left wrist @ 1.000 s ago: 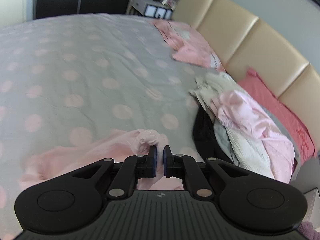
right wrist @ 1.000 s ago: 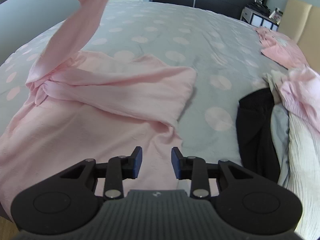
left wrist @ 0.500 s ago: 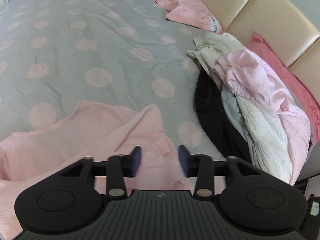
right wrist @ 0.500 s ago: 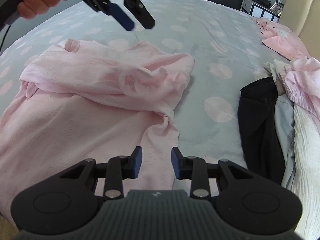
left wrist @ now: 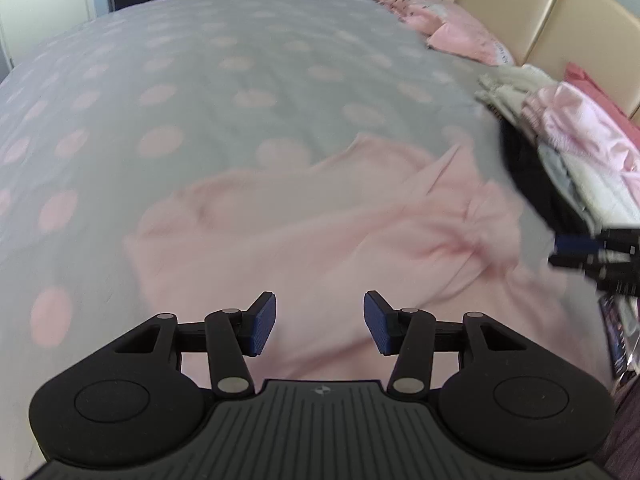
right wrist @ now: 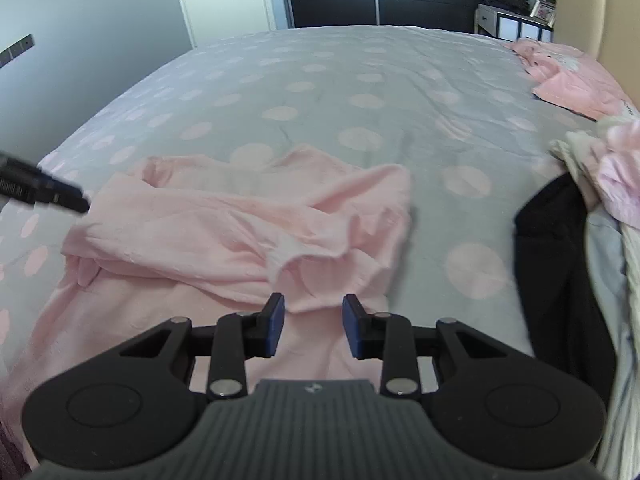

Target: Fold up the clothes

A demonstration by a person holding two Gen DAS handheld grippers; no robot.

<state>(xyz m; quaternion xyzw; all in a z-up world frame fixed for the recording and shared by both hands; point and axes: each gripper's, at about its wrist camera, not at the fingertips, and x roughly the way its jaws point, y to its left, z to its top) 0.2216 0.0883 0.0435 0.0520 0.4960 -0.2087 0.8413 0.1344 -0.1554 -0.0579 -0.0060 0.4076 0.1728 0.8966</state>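
Note:
A pale pink garment (left wrist: 320, 232) lies crumpled on the grey, pink-dotted bed cover (left wrist: 200, 80). One sleeve is folded across its body (right wrist: 224, 232). My left gripper (left wrist: 319, 322) hovers open over the garment's near part, with nothing between its fingers. In the right wrist view its black tip (right wrist: 44, 192) shows at the garment's left edge. My right gripper (right wrist: 314, 326) is open just above the folded sleeve's loose end, and its pads hold nothing. The left wrist view shows it blurred at the far right (left wrist: 592, 252).
A heap of clothes (right wrist: 600, 200) with a black garment (right wrist: 552, 260) lies on the right side of the bed. More pink cloth (right wrist: 560, 72) sits by the beige headboard (left wrist: 520, 8). A nightstand (right wrist: 508, 24) and dark wardrobe doors stand beyond the bed.
My left gripper let go of the pink sleeve it held up, opened, and dropped low beside the garment. The sleeve now lies across the body. My right gripper edged forward.

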